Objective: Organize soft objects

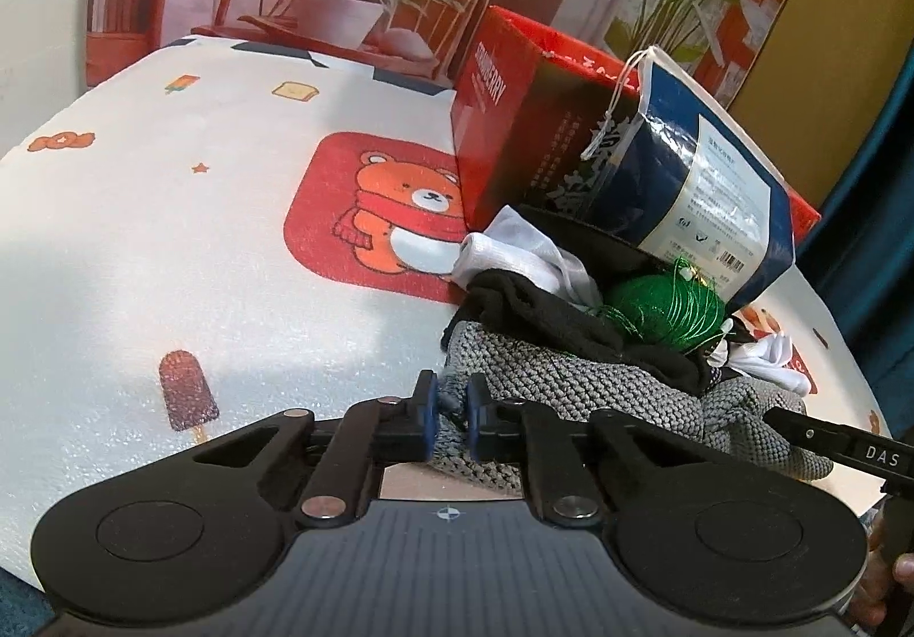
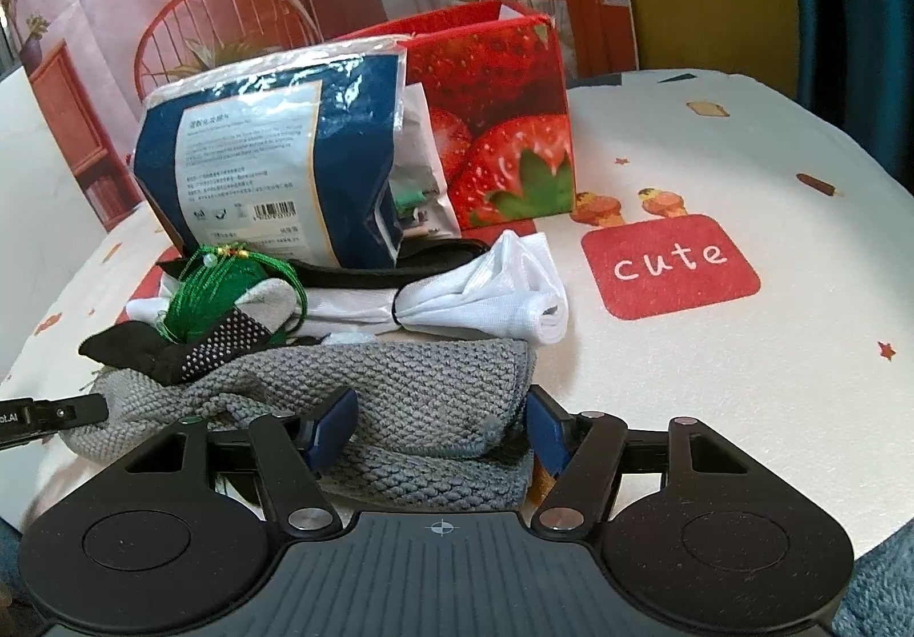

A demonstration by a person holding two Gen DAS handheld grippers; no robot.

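Observation:
A grey knitted cloth [image 1: 571, 380] [image 2: 411, 397] lies folded at the table's near edge. My left gripper [image 1: 451, 414] is shut on its corner. My right gripper [image 2: 440, 431] is open, its blue pads on either side of the cloth's folded end. On the cloth lie a black sock [image 1: 548, 311] [image 2: 171, 351] and a green thread ball [image 1: 662, 311] [image 2: 217, 288]. A white sock [image 1: 514, 248] [image 2: 491, 294] lies just behind. A blue plastic pack [image 1: 702, 180] [image 2: 274, 157] leans on a red strawberry box [image 1: 502, 123] [image 2: 502, 123].
The table [image 1: 171, 237] [image 2: 742, 380] has a white cover with bear, popsicle and "cute" prints. A printed backdrop with a chair and plants stands behind. The other gripper's tip shows at the right edge of the left wrist view [image 1: 845, 443] and at the left edge of the right wrist view [image 2: 51, 414].

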